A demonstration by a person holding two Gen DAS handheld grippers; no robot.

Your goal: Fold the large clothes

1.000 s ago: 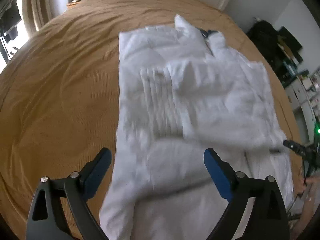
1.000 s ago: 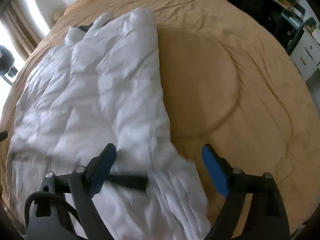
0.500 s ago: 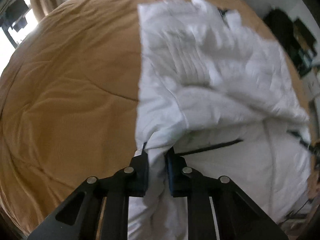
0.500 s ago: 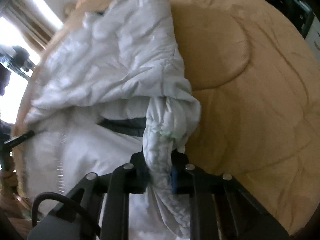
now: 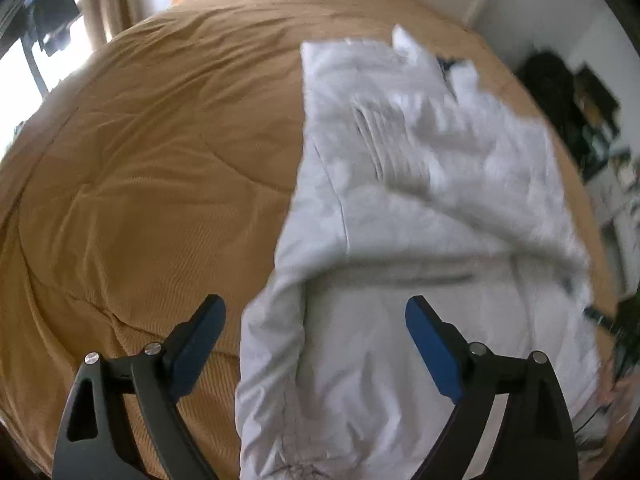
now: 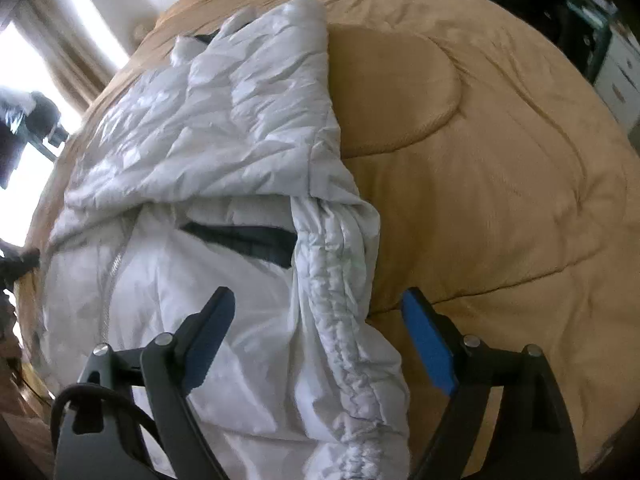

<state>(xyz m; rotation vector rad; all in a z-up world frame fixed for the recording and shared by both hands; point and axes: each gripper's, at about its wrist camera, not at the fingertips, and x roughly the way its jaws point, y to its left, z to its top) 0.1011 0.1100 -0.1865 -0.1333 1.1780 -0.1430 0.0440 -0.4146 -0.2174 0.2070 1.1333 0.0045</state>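
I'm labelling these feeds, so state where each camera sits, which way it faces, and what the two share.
Left wrist: on the left gripper, angled down at the puffy white quilted jacket's left edge; its open blue-padded fingers show.
Right wrist: on the right gripper, angled down at the jacket's gathered right hem; its open fingers and black cable show.
Shared: jacket and tan quilted bedspread. Both grippers' jaws have just been opening, gripping nothing.

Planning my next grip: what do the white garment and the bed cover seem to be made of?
White garment: looks like thin, slightly shiny synthetic shell over padding; crinkled, quilted, glinting in the light. Bed cover: tan matte fabric, finely ribbed, with stitched quilting seams; probably a soft padded comforter.
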